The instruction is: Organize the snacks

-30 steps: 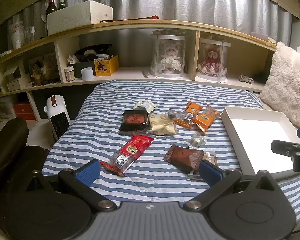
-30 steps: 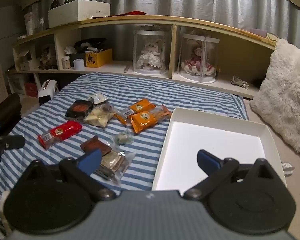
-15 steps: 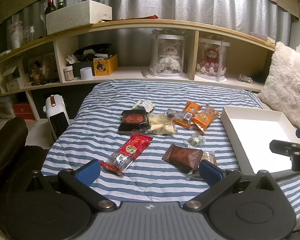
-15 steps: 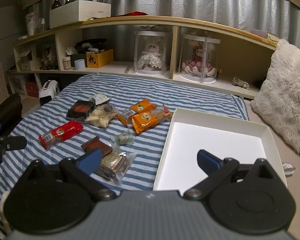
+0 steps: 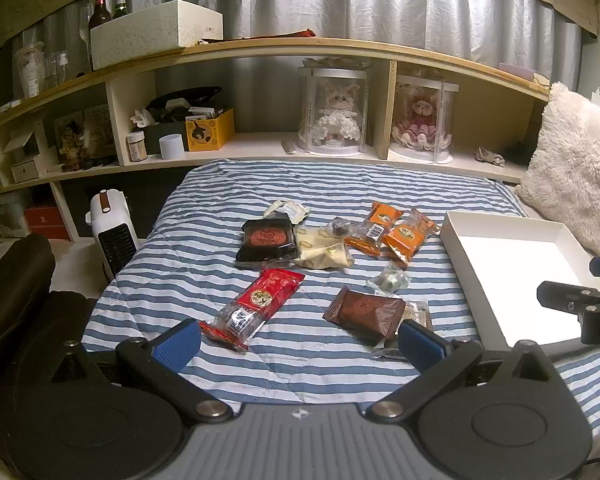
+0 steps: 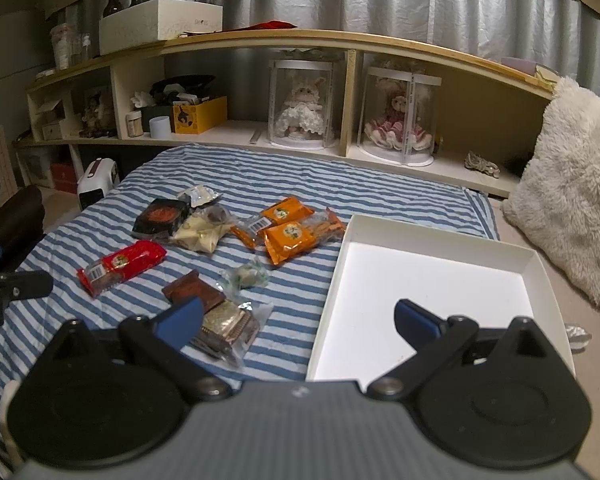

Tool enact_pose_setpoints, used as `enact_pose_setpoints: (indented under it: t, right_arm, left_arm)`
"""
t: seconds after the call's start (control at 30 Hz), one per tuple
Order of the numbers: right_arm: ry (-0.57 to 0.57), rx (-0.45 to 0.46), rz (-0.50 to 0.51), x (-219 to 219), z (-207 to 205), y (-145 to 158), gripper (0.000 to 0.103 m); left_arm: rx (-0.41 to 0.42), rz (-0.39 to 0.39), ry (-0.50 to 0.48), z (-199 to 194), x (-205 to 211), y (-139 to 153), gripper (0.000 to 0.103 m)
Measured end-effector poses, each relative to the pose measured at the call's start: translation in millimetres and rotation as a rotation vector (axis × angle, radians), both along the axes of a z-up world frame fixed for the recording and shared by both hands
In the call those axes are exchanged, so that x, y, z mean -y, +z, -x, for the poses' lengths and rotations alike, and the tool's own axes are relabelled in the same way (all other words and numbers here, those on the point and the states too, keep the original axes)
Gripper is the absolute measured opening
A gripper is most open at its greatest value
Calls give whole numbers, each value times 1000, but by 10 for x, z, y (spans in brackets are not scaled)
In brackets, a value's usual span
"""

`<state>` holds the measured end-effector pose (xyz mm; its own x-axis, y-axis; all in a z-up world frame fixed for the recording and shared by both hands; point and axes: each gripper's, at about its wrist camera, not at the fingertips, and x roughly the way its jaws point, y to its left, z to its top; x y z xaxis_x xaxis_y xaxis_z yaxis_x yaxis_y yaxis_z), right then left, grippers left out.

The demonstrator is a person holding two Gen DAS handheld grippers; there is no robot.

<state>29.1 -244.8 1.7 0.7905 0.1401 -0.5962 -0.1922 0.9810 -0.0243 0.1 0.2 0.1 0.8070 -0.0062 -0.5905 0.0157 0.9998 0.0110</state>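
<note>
While both claws hang over the near edge of the bed [image 5: 228, 208], I have nothing in hand: the left claw [image 5: 298, 340] has its blue pads spread wide with only striped quilt between them, and the right claw [image 6: 298, 318] is just as wide apart, straddling the near left corner of the white box [image 6: 538, 268].

That box sits empty on the right side of the bed; every snack lies loose on the quilt to its left. Closest to my left claw are the red packet [image 5: 260, 300] and the brown packet [image 5: 366, 312], which partly overlaps a clear-wrapped biscuit pack [image 6: 230, 326] beside it. Further back sit the black tray pack [image 5: 266, 242], a cream-coloured bag [image 5: 324, 252], two orange packets [image 5: 392, 232] lying side by side, a small silver wrapper [image 5: 288, 212] and a small clear-wrapped sweet [image 5: 388, 280].

I judge all of these light, with slick, crinkly film that will slide on the pads and give under pressure. The contents look like biscuits or cakes, so a hard squeeze could crush them. I would take the red packet across its short width near the middle, where the filling backs the film, not by the flat sealed end. The soft quilt will sink under a downward push, so I expect to press in a little to get a finger beneath an edge.
</note>
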Motion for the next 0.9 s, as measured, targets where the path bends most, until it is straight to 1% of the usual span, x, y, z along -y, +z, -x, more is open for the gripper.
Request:
enact_pose_setpoints:
  t: [0.33,0.6,0.9]
  right_arm:
    - [8,-7,-4,-10,-17,-11,102]
    - [9,-8,-2,-17,-20,-10,102]
    - [17,-11,1,-16,-20,-2,102]
  left_arm:
    - [-1,-1,0,4,5,3,103]
    - [2,3,1,19,125,-42,103]
    - [0,2,1,-42,60,-65,103]
